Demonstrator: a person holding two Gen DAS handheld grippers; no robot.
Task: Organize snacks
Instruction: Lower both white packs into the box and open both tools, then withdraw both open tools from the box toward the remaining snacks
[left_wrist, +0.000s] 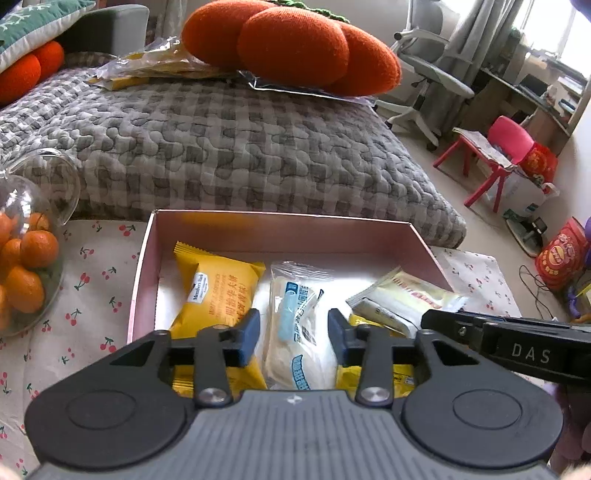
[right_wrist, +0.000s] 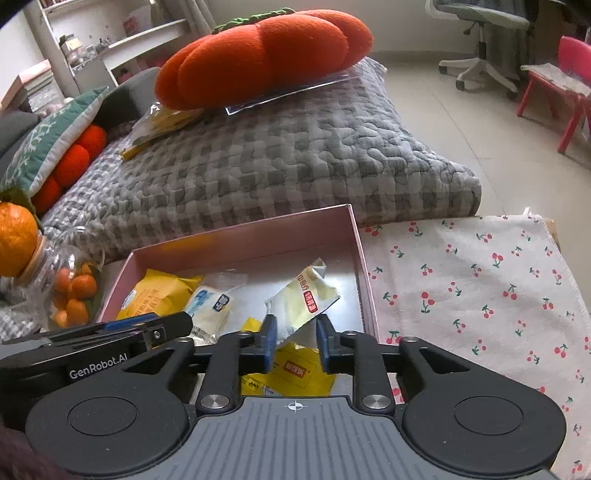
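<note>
Both grippers sit over the near edge of the pink box (left_wrist: 280, 230), pointing down into it. The box sits on a cherry-print cloth (right_wrist: 480, 295), with a grey checked quilt (left_wrist: 229, 147) just behind it.

Left gripper (left_wrist: 293, 332): jaws spread, blue pads either side of the white-and-blue snack packet (left_wrist: 295, 325), which lies flat on the box floor. There is a clear gap on both sides and the pads aren't pressing it. Nothing held.

Right gripper (right_wrist: 295, 341): jaws spread, narrower gap. The lower corner of the pale yellow snack packet (right_wrist: 303, 299) reaches down between the pads. It looks loose, though I can't tell whether the left pad touches it. That packet lies tilted toward the right of the box, top corner up.

Also in the box:
- yellow snack packet (left_wrist: 214, 291) at the left, flat, just beside the white-and-blue one
- second yellow packet (right_wrist: 295, 373) near edge, under the right gripper's fingers, partly hidden

Seen from the left wrist, the right gripper's body comes in from the right over the box's near right corner.

Outside the box: a glass jar of kumquats (left_wrist: 26, 258) left of it on the cloth, and an orange pumpkin cushion (left_wrist: 291, 44) at the far end of the quilt. Loose wrappers (left_wrist: 155, 66) lie beside the cushion.
</note>
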